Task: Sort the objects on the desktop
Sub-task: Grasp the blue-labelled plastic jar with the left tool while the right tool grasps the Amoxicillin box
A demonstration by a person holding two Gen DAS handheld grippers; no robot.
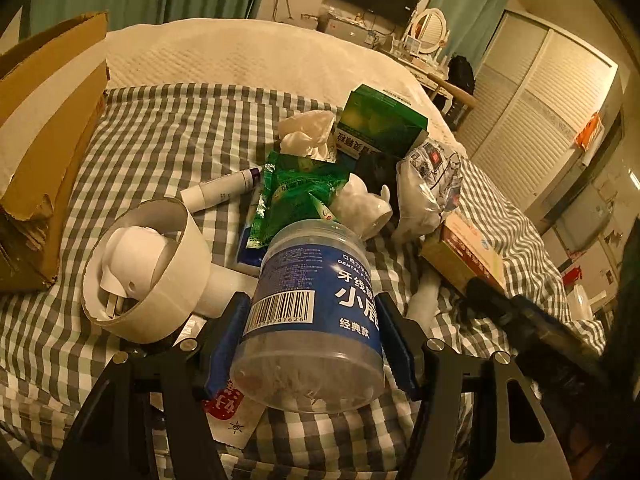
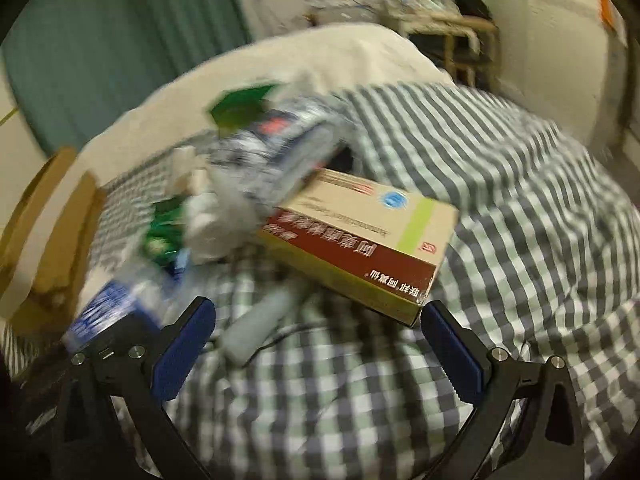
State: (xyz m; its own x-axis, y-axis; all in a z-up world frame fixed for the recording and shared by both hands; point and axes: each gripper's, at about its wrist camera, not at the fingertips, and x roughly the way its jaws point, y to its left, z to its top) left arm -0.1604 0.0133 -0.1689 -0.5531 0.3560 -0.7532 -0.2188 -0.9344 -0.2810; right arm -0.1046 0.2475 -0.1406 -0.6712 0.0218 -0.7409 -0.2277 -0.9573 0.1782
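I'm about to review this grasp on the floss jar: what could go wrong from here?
The left gripper clamps the round floss jar tilted, so it may slip or twist. It hangs above the clutter, so dropping could scatter the green packet. The open right gripper could bump the medicine box.

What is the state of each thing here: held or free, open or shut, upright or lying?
Left hand-held gripper: shut on floss jar.
Floss jar: held, tilted, lid on.
Right hand-held gripper: open, empty.
Medicine box: free, lying flat, closed.
Cardboard box: open.
White tube: lying, capped.
Green box: resting on pile, tilted.
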